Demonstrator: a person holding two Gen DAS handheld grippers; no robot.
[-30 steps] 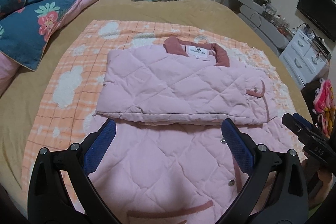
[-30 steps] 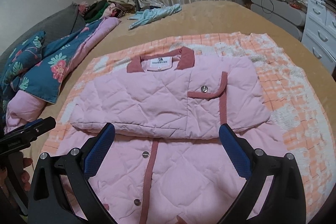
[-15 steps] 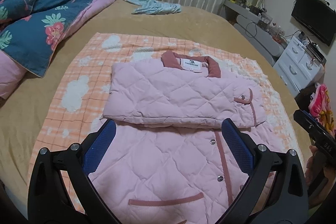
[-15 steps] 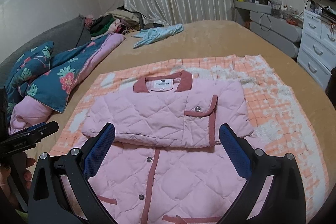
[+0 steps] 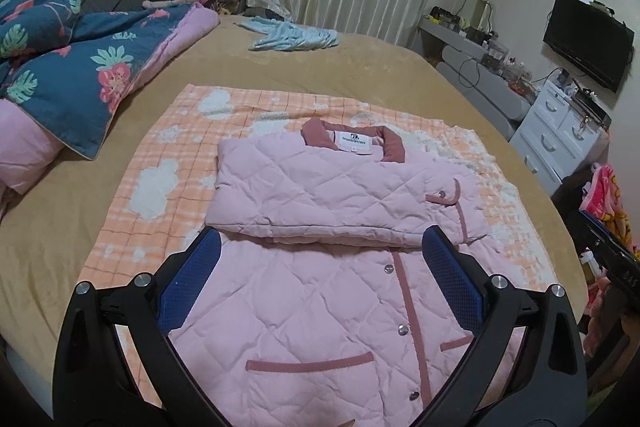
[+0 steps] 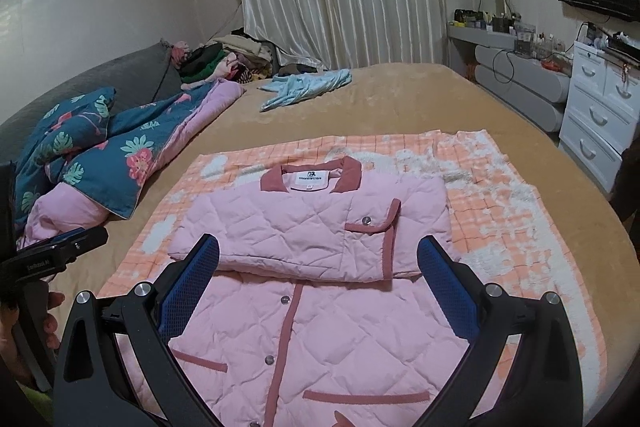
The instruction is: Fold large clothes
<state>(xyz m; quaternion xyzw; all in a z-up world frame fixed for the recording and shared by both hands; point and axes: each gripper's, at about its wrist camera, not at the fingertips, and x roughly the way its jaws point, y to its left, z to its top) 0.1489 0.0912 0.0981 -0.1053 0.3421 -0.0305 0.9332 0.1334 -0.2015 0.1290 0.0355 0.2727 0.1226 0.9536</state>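
A pink quilted jacket (image 5: 332, 195) with dusty-red collar and trim lies on an orange checked blanket (image 5: 160, 163) on the bed. Its sleeves are folded across the chest into a band below the collar; the buttoned lower front lies flat toward me. It also shows in the right wrist view (image 6: 304, 227). My left gripper (image 5: 320, 275) is open and empty, raised above the jacket's lower half. My right gripper (image 6: 316, 279) is open and empty, also above the lower half. Each gripper shows at the edge of the other's view.
A blue floral duvet (image 5: 68, 67) lies bunched at the left. A light-blue garment (image 5: 292, 37) lies at the far side of the tan bed (image 5: 60, 219). A clothes pile (image 6: 224, 61) sits by the curtains. White drawers (image 6: 600, 119) and a TV (image 5: 586, 39) stand at the right.
Both grippers have lifted and drawn back from the jacket, so more of its lower front and the room shows. Both stay open and empty. The jacket has not moved.
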